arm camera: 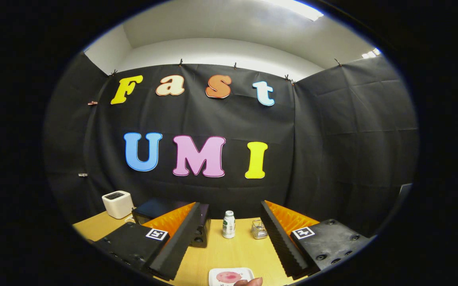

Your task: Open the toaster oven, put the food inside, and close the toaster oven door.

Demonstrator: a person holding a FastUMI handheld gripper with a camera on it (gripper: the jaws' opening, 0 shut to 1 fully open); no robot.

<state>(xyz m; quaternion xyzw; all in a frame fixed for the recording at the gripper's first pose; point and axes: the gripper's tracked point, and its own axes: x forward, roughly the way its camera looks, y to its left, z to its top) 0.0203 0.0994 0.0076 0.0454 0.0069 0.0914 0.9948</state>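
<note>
Gripper (229,238) above a wooden table (233,254), its two fingers (177,246) spread wide apart with nothing between the pads; the jaws hold nothing. The toaster oven (161,212), a dark box, stands on the table beyond the left finger, which hides much of it; its long axis runs roughly across the view, and which way its door faces cannot be told. Just left of it, against the black cloth wall (332,159), sits a small white toaster (117,203) with a slot on top. Between the fingers and beyond their tips, a small white bottle (228,224) stands upright, with a small clear container (259,229) just to its right; the two are near but apart. Close in, between the finger bases, lies a white plate (245,273) bearing a pink piece of food (228,276), its long axis running left to right. A fingertip (249,282) of a person's hand touches the plate's near right corner.
</note>
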